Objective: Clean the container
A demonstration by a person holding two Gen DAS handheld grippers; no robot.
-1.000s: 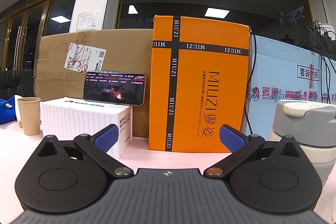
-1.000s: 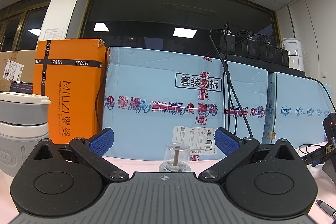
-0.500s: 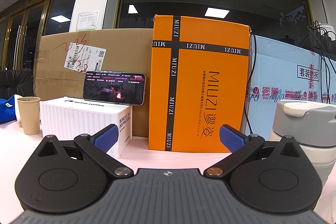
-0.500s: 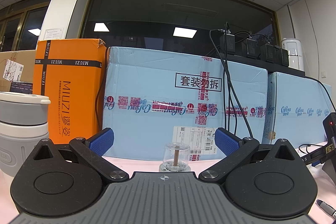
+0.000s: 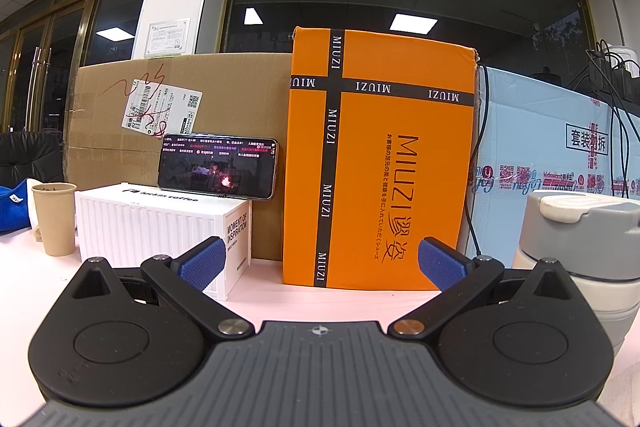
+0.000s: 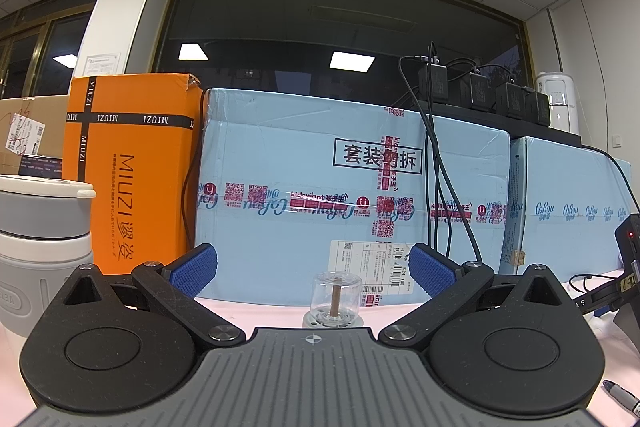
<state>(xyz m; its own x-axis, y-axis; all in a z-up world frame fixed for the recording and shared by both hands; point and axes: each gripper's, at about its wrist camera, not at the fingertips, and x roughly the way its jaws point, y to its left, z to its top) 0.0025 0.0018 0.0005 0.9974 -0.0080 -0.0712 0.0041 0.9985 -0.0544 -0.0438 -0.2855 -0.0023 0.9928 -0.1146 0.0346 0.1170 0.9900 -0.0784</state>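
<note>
Grey-and-white lidded cylindrical container [image 5: 580, 247]: stood on the pale pink tabletop [image 5: 320, 299], right of the left gripper [image 5: 320, 263], left of the right gripper [image 6: 312, 267].
Grippers: both held wide apart, nothing clasped.
Change: none noted against the earlier views; cleaning judged not yet begun.
Small clear glass dome on a grey base [image 6: 335, 301]: seen just ahead of the right gripper, between its jaws.
Mid-ground: white ribbed box [image 5: 160, 227], black phone [image 5: 218, 169] propped on it, brown paper cup [image 5: 56, 219].
Far: orange carton [image 5: 380, 167], light blue cartons [image 6: 340, 195], dark windows.
</note>
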